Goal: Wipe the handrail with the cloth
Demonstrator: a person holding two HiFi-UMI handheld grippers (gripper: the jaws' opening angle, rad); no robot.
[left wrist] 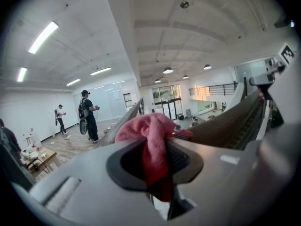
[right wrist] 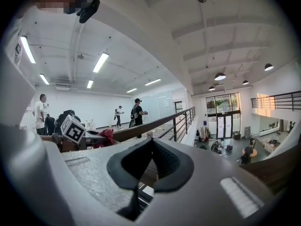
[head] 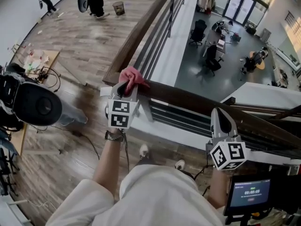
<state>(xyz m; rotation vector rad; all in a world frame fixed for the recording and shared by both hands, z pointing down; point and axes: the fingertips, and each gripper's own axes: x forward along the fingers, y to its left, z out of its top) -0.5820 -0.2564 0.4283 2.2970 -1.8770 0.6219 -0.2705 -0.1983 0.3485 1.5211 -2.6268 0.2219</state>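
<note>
the left tool [head: 127, 87] pinches the pink cloth [head: 133, 76], which sits bunched on the dark wooden handrail [head: 188, 100] at its corner. the right tool [head: 221, 118], its jaws pressed together on nothing, is at the same rail further right.

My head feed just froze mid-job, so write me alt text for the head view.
Seen from above, the left gripper clamps a crumpled pink cloth on the corner of a dark wooden handrail at a mezzanine edge. The right gripper, shut and empty, is over the same rail further right. Black office chairs stand on the floor below.
</note>
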